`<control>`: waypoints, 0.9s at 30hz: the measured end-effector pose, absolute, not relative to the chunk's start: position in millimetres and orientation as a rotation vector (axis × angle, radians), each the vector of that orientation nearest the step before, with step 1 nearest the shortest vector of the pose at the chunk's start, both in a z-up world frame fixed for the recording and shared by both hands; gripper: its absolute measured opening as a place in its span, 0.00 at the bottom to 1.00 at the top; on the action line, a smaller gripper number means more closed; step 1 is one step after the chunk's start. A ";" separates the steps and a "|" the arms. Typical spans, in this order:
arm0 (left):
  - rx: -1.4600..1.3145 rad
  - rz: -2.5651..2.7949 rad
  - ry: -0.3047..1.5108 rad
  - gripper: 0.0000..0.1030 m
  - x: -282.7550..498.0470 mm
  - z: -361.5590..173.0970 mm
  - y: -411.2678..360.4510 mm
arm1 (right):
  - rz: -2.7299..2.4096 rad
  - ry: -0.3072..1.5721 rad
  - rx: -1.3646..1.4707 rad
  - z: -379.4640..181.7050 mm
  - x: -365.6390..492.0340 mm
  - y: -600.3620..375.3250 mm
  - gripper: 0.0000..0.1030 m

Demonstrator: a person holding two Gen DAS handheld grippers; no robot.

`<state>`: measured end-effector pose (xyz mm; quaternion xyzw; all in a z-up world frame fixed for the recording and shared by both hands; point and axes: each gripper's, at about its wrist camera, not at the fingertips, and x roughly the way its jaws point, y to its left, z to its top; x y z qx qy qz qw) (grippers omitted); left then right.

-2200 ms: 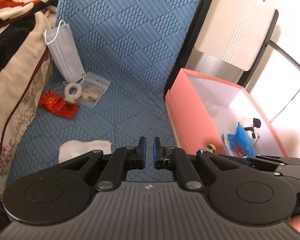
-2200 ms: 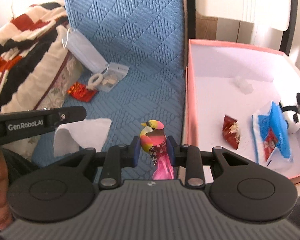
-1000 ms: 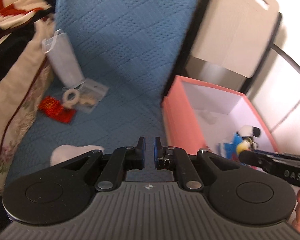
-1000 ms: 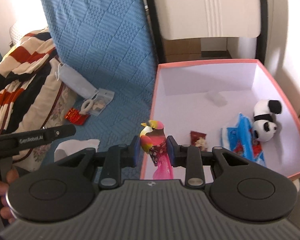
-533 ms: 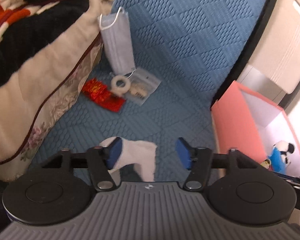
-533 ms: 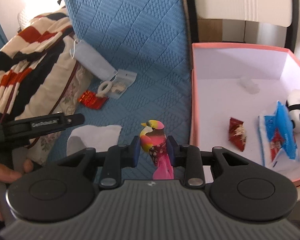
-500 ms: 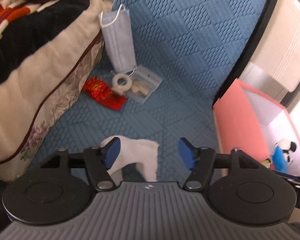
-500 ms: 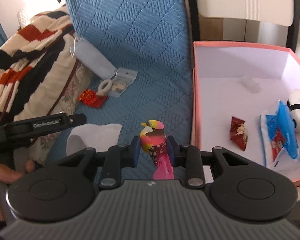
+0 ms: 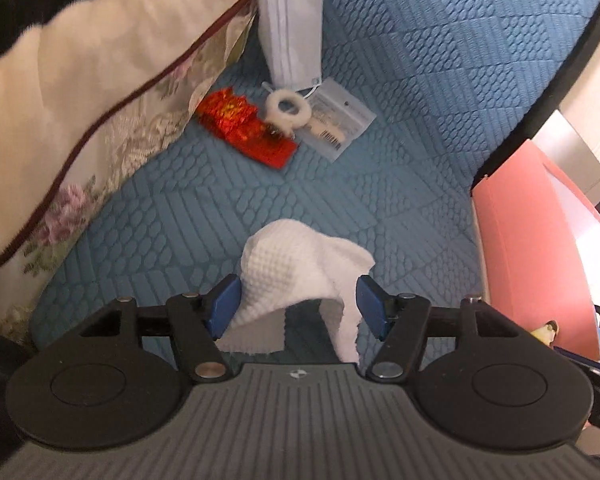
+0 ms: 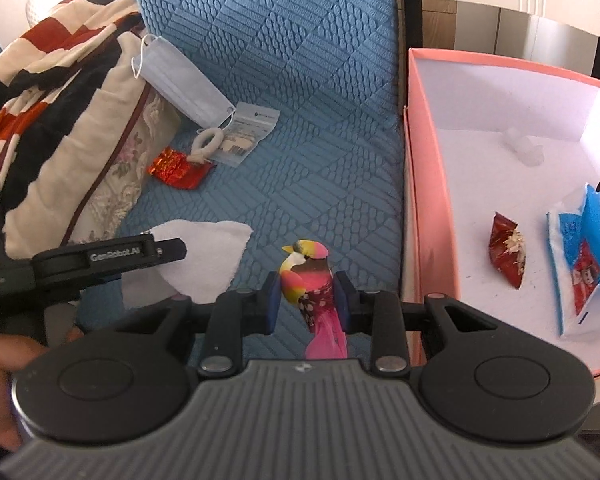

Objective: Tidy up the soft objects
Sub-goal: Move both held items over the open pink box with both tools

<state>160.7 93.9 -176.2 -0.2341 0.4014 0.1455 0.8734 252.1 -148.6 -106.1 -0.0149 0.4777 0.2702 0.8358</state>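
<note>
White cloth (image 9: 300, 268) sits bunched on the blue mat (image 9: 400, 80) between your left gripper (image 9: 298, 306) fingers, spread wide to straddle it, not closed. Right gripper (image 10: 306, 300) pinches the toy bird (image 10: 310, 280), parked beside the pink box (image 10: 424, 200) for drop-off.

"GenRobot.AI" along the side of the left tongs (image 10: 112, 258)
</note>
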 end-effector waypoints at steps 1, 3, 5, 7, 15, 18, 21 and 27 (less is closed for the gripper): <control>-0.497 0.308 0.845 0.63 161.6 -178.7 94.7 | 0.574 1.014 -0.035 -107.2 252.0 -147.6 0.31; -0.506 0.308 0.846 0.57 162.1 -182.4 95.8 | 0.576 1.019 -0.040 -108.9 252.1 -146.6 0.31; -0.511 0.308 0.846 0.52 162.5 -184.0 95.6 | 0.576 1.021 -0.040 -109.8 252.4 -146.6 0.31; -0.500 0.307 0.843 0.46 163.1 -185.0 93.6 | 0.573 1.023 -0.039 -110.7 252.1 -146.8 0.31; -0.485 0.336 0.849 0.13 165.1 -194.0 91.2 | 0.557 1.026 -0.054 -115.2 250.0 -151.6 0.31; -0.485 0.326 0.837 0.08 163.0 -192.9 90.0 | 0.551 1.022 -0.057 -114.8 248.6 -153.6 0.31; -0.469 0.321 0.827 0.07 161.4 -189.9 87.2 | 0.545 1.015 -0.054 -112.9 248.1 -155.6 0.31; -0.448 0.301 0.803 0.07 156.8 -172.9 81.3 | 0.562 0.994 -0.050 -103.2 246.9 -157.5 0.31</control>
